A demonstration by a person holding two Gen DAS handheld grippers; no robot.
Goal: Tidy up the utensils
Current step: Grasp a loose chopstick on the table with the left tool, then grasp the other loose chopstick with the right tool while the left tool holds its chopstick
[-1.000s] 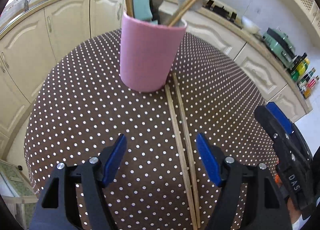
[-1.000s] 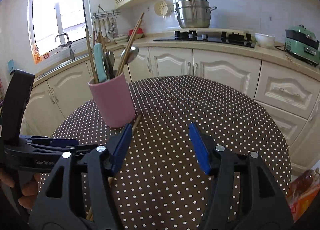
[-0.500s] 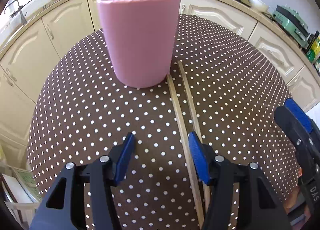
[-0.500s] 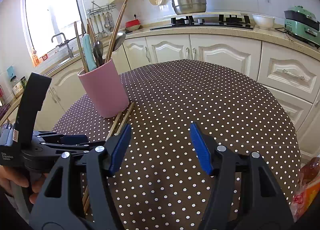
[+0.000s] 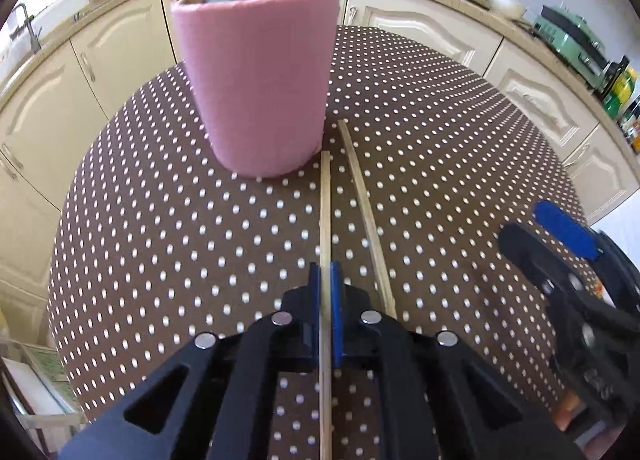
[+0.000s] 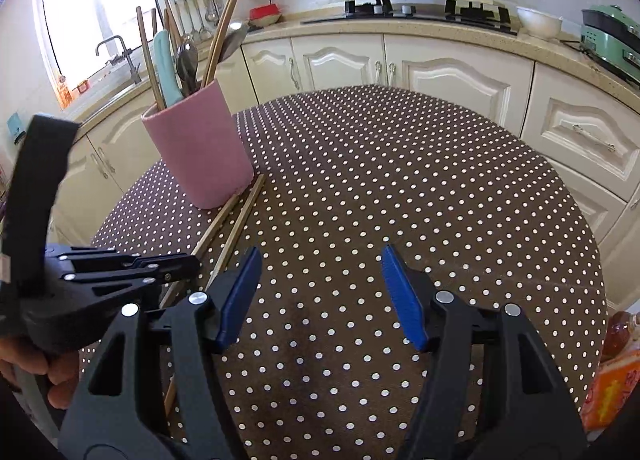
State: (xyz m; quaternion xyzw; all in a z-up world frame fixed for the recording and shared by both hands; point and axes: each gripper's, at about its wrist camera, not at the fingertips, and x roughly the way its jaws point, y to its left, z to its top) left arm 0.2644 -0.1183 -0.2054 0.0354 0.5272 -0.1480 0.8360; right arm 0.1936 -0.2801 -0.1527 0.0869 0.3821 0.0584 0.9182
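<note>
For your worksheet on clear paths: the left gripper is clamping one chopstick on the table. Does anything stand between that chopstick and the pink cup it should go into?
Nothing lies on the tablecloth between them: the gripped chopstick in the left gripper already reaches the pink cup. The cup's mouth, though, is crowded with upright utensils. The second chopstick lies alongside.

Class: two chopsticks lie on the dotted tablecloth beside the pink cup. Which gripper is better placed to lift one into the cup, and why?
The left gripper: its jaws are shut on the nearer chopstick, pointing at the pink cup. The right gripper hangs open, off to the side.
</note>
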